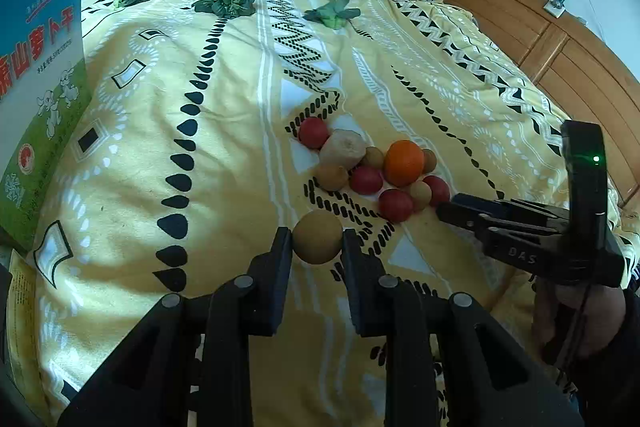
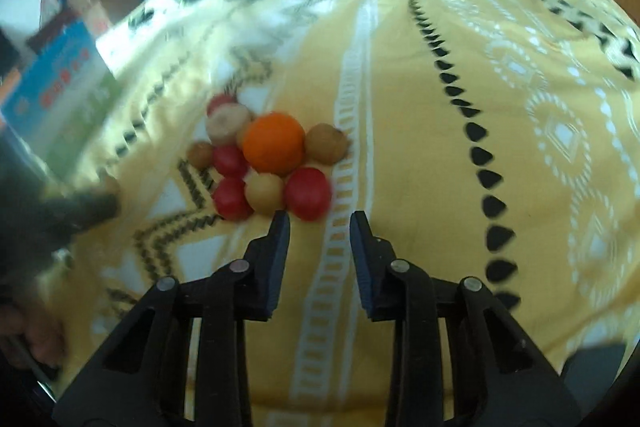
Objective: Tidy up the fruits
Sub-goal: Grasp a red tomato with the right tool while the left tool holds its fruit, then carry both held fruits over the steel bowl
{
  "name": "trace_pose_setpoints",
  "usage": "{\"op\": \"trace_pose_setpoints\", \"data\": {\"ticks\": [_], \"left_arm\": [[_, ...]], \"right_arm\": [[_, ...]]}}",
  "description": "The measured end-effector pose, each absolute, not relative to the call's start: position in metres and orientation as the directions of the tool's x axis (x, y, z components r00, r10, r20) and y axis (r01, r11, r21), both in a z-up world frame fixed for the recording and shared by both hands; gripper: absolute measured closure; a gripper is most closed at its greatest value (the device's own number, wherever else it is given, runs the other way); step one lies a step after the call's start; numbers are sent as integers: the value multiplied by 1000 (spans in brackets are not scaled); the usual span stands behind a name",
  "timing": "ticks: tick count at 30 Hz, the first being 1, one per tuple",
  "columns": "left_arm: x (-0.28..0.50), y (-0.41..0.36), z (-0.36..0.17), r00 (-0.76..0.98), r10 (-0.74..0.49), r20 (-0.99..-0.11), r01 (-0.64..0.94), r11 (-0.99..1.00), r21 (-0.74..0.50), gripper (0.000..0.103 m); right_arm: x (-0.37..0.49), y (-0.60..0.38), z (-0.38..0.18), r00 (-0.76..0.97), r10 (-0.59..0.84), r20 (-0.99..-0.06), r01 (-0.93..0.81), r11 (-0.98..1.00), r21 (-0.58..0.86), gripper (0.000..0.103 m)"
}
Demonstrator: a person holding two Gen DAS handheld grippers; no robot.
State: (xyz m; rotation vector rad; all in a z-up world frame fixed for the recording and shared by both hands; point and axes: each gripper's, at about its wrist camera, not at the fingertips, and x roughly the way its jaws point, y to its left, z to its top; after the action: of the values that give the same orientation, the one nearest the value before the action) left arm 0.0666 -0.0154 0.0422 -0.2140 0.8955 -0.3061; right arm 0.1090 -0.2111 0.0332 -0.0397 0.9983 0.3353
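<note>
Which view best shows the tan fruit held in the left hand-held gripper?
The left wrist view: the tan fruit sits sharp and centred between the fingers of the left hand-held gripper. The right wrist view is motion-blurred; there, that gripper is only a dark smear at the left edge and the fruit cannot be made out.

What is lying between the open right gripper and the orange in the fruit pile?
In the right wrist view, a red fruit and a pale yellow one lie between the right gripper and the orange.
</note>
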Motion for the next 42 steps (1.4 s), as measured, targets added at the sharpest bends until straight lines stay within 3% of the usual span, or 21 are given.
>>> {"op": "trace_pose_setpoints", "data": {"ticks": [19,21,28,36,42], "left_arm": [[60,-17,56,597,-340,-727,159,938,-308,78],[56,-16,65,609,-332,-721,160,941,-298,78],[33,-7,112,687,-296,-664,158,952,-262,78],[-10,35,174,772,-223,-595,85,964,-251,78],[-50,95,214,828,-121,-547,-21,969,-246,78]], "right_arm": [[126,-206,24,508,293,-810,-328,935,133,72],[124,-207,28,511,309,-802,-329,932,150,77],[80,-211,75,592,318,-741,-307,939,158,77],[32,-168,143,674,257,-692,-345,938,12,77],[14,-126,178,694,288,-660,-400,916,-21,77]]}}
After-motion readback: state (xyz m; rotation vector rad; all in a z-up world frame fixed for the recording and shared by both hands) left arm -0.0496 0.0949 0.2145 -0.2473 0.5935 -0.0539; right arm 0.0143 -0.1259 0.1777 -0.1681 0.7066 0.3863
